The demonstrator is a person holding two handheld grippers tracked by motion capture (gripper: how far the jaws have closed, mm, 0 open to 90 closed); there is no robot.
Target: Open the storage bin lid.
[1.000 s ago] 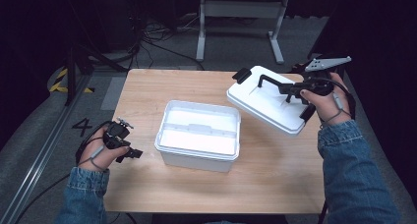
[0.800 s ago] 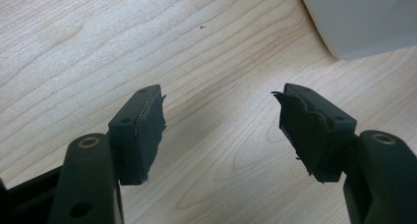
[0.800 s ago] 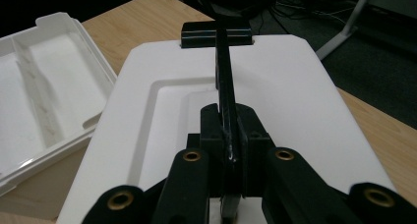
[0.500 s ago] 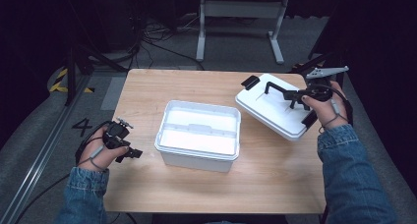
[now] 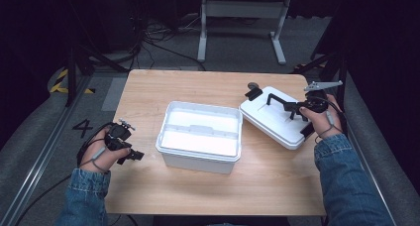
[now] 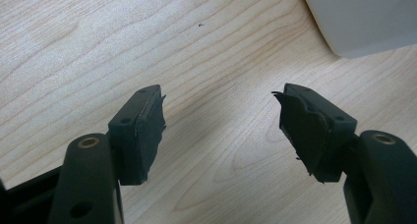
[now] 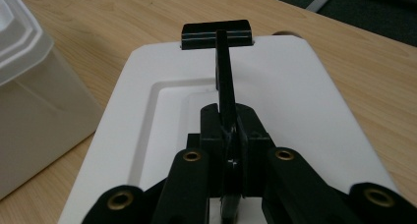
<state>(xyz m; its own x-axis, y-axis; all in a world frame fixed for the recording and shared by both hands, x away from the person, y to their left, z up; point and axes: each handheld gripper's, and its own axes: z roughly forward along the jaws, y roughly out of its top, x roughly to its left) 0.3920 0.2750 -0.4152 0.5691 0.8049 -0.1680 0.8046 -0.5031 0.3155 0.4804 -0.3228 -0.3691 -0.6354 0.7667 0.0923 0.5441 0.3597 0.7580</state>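
A white lid [image 5: 277, 118] [image 7: 275, 121] with a black handle [image 5: 278, 101] [image 7: 224, 81] and a black end clasp [image 5: 252, 93] [image 7: 216, 33] lies at the table's right, just right of the open white box [image 5: 200, 135]. My right gripper [image 5: 299, 109] [image 7: 229, 135] is shut on the lid's handle. My left gripper [image 5: 130, 154] [image 6: 221, 128] hovers low over the bare wood at the table's left front, jaws wide apart with nothing between them. A corner of the box [image 6: 364, 17] appears at the top right of the left gripper view.
The wooden table [image 5: 148, 92] has free surface behind and in front of the box. Dark floor with cables and a metal stand [image 5: 242, 18] lies beyond the far edge. A small round object [image 5: 253, 85] sits near the lid's far end.
The right gripper has carried the lid down and to the right, lowering it to the table beside the box. The left gripper has stayed put.
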